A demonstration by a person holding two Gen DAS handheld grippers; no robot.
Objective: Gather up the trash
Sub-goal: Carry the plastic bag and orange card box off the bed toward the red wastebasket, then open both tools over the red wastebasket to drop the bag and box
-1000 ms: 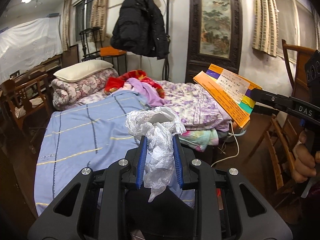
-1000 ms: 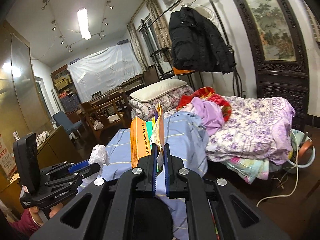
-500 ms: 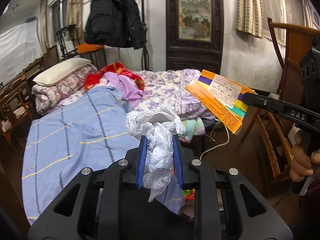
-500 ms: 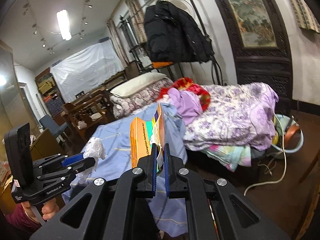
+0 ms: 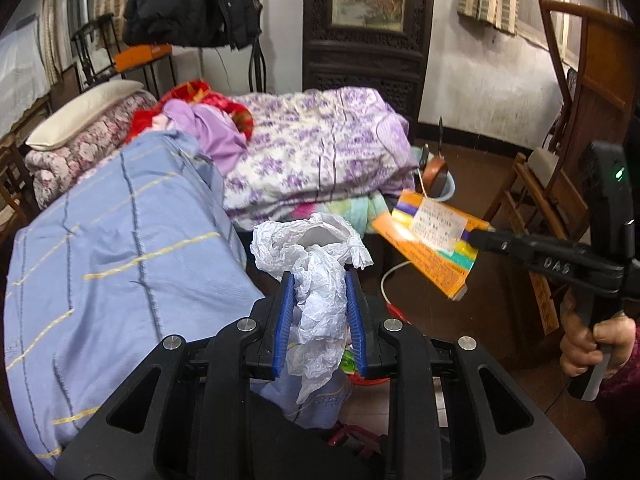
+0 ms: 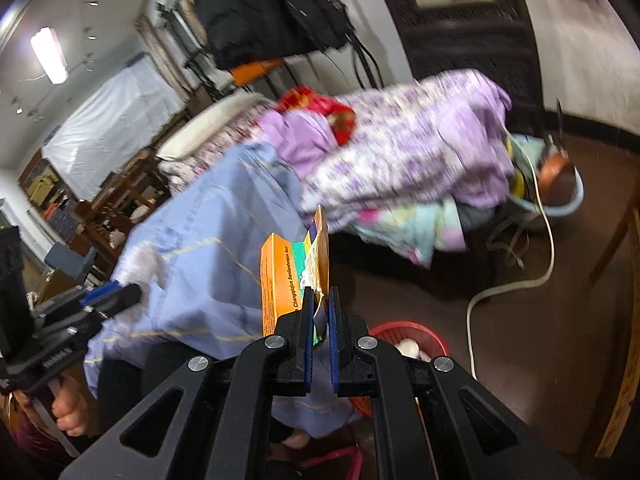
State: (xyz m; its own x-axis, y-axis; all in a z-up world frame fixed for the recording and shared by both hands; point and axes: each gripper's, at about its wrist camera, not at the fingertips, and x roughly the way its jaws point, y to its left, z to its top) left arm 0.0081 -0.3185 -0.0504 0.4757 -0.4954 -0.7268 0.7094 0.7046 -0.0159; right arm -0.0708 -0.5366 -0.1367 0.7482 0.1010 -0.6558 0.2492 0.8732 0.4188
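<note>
In the left wrist view, a blue quilt (image 5: 120, 248) with yellow stitched lines is spread over the bed at the left, and a purple-flowered quilt (image 5: 316, 152) is heaped beyond it. At the centre, a crumpled white plastic bag (image 5: 316, 280) is clamped between the blue pads of the left gripper (image 5: 320, 280); the jaws are drawn in narrow on it, and the bag's mouth billows above them. Below the fingers, a sliver of a red basket (image 5: 370, 380) is glimpsed. To the right, an orange carton (image 5: 432, 248) with purple, yellow and green bands is held in the air over the dark floor by the right gripper (image 5: 480, 238), which is carried in a hand (image 5: 592, 340). A white label with small print is stuck on the carton; its writing cannot be read. "DAS" is marked on the gripper's arm.

In the right wrist view, which is blurred, the left gripper (image 6: 124, 294) is seen at the far left, with a word on its body that cannot be made out. At the centre, the carton (image 6: 294, 268) is pinched by its lower edge between almost closed pads. Along its orange side, "Changqiujun Sanlianhuojun San" is printed. At the lower right, the red basket (image 6: 416, 330) stands on the floor with something pale inside.
</note>
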